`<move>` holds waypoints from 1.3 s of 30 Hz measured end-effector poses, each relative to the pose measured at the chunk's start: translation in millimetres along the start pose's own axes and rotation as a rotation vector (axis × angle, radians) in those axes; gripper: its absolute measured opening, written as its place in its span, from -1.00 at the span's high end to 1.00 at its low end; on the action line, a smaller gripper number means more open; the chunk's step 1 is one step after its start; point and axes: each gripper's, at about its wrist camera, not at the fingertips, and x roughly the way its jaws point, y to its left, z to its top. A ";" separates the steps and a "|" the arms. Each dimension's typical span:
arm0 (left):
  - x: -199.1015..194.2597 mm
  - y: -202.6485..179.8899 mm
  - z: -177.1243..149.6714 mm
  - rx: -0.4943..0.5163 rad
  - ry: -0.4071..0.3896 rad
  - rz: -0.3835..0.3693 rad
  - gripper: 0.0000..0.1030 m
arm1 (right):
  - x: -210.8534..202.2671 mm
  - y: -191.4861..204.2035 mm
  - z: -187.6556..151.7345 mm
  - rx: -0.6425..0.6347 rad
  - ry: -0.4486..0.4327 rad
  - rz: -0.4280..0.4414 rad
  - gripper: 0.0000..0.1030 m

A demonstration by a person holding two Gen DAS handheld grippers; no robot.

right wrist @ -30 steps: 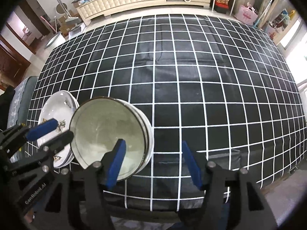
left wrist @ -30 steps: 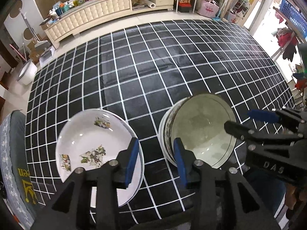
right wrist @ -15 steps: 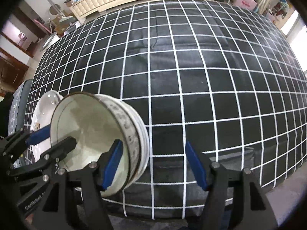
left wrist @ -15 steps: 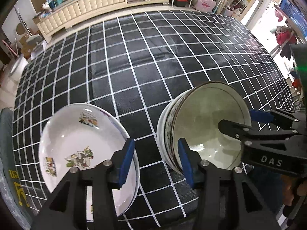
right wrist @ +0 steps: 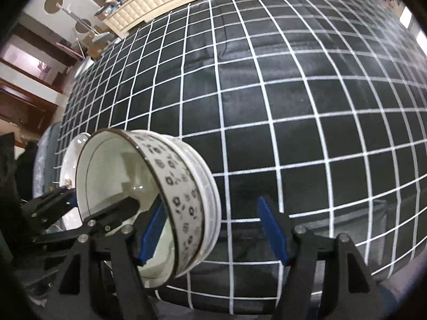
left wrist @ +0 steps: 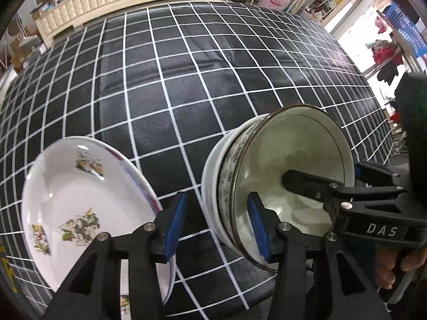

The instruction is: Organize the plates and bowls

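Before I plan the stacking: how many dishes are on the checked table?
At least 3: a white floral plate at the near left; beside it to the right, a patterned cream bowl nested in a plain white bowl. More may be hidden underneath each.

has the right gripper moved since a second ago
Yes. In the right wrist view the right gripper has come down toward the checked tablecloth, whose squares now look larger, and one pad now reaches inside the bowl stack. Its jaws have just been opening.

Left of the left gripper (left wrist: 216,220), a white plate (left wrist: 80,202) bears green floral prints. At its blue pads (left wrist: 174,221), a white bowl (right wrist: 184,194) carries black flowers; black cloth (left wrist: 202,85), white grid.
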 end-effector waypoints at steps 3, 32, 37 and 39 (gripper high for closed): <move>3.2 5.3 0.4 -0.017 0.004 -0.022 0.13 | -3.5 -0.9 -4.9 -0.014 -0.003 0.004 -0.39; 3.4 -17.5 -2.5 0.057 0.020 0.027 0.38 | 3.5 -10.3 -14.7 0.104 0.024 0.183 -0.02; -3.0 -24.6 -3.3 0.046 -0.001 0.028 0.39 | -2.3 -5.9 -13.0 0.096 0.017 0.182 -0.01; -7.0 -26.0 -2.1 0.044 -0.009 0.030 0.39 | -4.9 -5.5 -10.4 0.109 0.014 0.191 -0.01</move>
